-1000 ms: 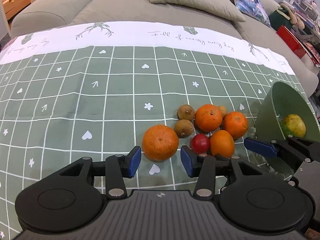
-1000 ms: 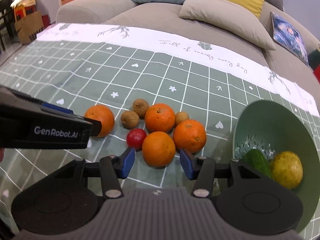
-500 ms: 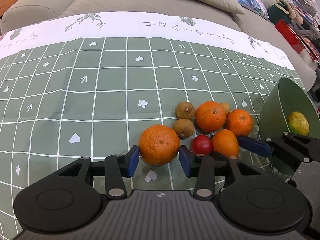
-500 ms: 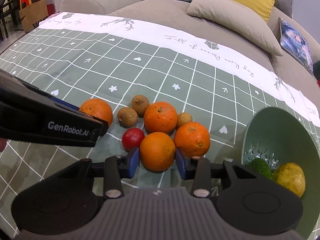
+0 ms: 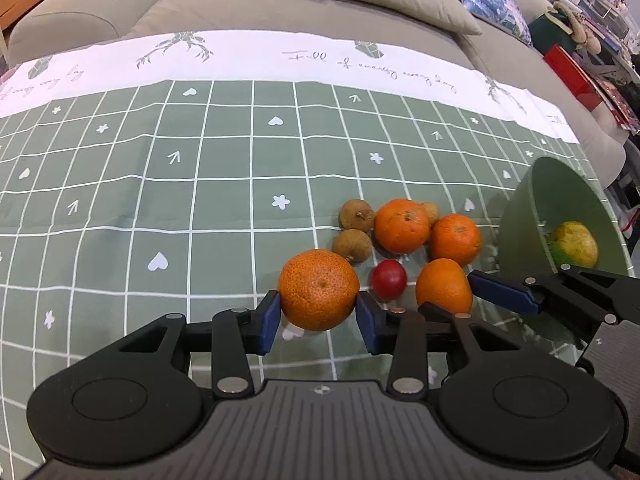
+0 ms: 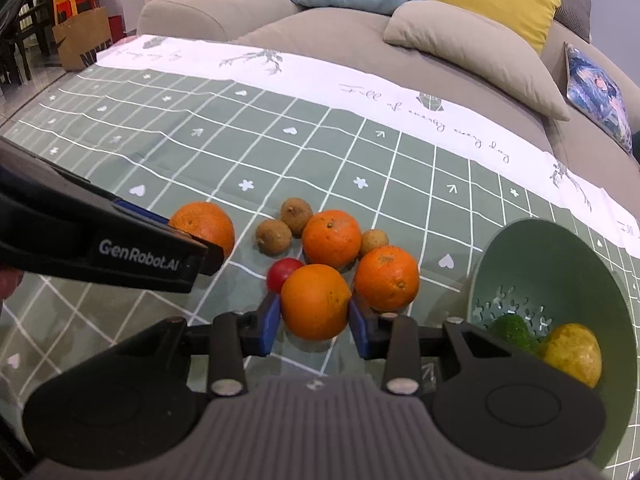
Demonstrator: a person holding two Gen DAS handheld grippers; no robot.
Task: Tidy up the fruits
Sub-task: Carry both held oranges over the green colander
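Left wrist view showed the left gripper (image 5: 318, 314) with its blue pads pressed against both sides of a large, rough-skinned orange (image 5: 319, 295) that sat on the green checked tablecloth (image 5: 160, 184), apart from the other fruit. Right wrist view showed the right gripper (image 6: 314, 320) likewise closed onto a smooth round orange (image 6: 315, 301) at the near edge of the cluster, its pads touching the fruit on either side. Just beside that orange lay a small red fruit (image 6: 283, 272), and behind it two more oranges (image 6: 331, 238) and three small brown round fruits (image 6: 274, 237), all on the cloth. To the right stood a pale green plastic colander bowl (image 6: 560, 256), tilted toward the camera, holding a yellow-green round fruit (image 6: 574, 354) and a dark green fruit (image 6: 512, 330) touching each other at its bottom. Behind the table ran a beige sofa (image 6: 360, 36) with cushions.
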